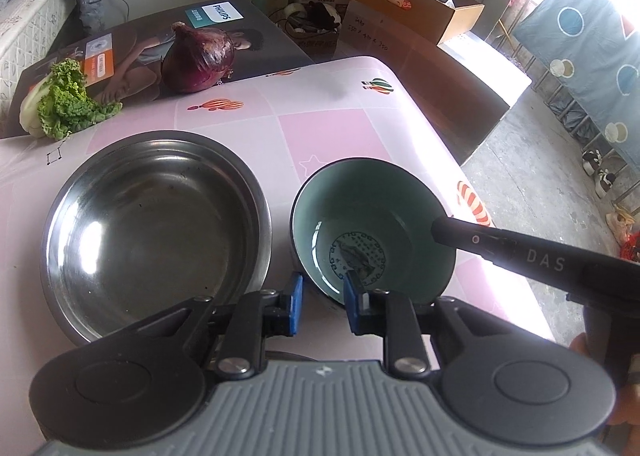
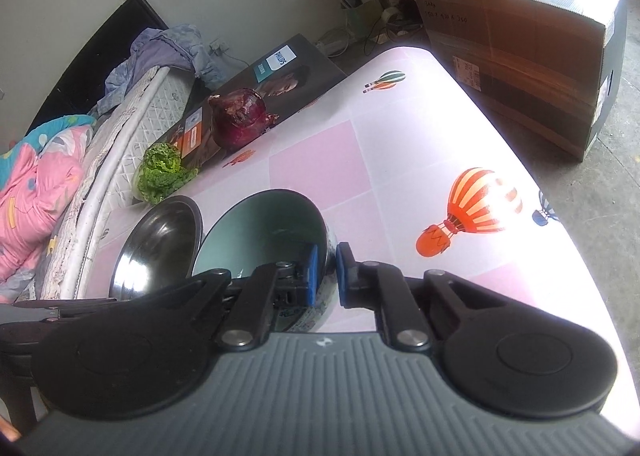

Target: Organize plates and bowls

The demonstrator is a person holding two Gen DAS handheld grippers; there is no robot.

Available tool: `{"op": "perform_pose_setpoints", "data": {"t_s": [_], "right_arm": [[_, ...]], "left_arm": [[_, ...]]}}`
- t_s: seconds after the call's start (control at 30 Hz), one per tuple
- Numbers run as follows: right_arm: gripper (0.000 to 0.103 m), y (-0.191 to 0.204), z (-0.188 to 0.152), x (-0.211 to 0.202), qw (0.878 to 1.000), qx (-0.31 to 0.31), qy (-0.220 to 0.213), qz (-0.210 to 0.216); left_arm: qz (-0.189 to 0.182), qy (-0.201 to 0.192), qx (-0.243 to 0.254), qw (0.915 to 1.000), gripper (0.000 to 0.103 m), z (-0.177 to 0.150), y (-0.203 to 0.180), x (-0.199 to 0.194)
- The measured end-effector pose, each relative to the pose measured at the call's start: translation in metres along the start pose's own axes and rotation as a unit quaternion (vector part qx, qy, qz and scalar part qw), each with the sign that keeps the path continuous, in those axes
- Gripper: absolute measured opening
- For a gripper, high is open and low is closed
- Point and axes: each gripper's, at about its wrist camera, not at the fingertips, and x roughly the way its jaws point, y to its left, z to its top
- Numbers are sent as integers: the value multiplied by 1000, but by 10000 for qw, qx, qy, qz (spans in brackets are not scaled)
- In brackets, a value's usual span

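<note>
On the pink tablecloth (image 1: 332,128) printed with hot-air balloons, a teal ceramic bowl (image 1: 372,224) stood just beside a larger stainless steel bowl (image 1: 156,228), both upright. The left gripper (image 1: 323,298) straddled the teal bowl's near rim, one blue pad outside the wall and one inside, clamped on it. The right gripper (image 2: 327,274) had its blue pads closed on the same bowl's rim at the opposite side; in the left wrist view its black finger bore the letters "DAS". Behind the bowls lay a red onion (image 1: 199,58) and a leafy green vegetable (image 1: 64,100) against a dark box (image 1: 140,44) labelled "PHILIPS". Cardboard boxes (image 2: 520,56) beyond carried handwriting too small to read.
</note>
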Motion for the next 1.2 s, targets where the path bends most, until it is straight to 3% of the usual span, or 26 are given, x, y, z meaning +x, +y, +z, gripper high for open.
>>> {"op": "perform_pose_setpoints", "data": {"t_s": [0.2, 0.27, 0.57, 1.2], "right_arm": [[7, -12, 2, -6, 10000, 76, 44, 6], [8, -17, 3, -7, 9999, 135, 79, 39], [14, -29, 3, 6, 9978, 524, 286, 272], [19, -41, 0, 28, 9913, 1144, 431, 497]], "left_arm": [[-330, 63, 154, 9993, 25, -7, -9, -3], [-299, 32, 270, 9992, 25, -7, -12, -3], [-203, 252, -114, 9994, 23, 7, -2, 17], [-171, 423, -146, 9989, 24, 7, -4, 37]]}}
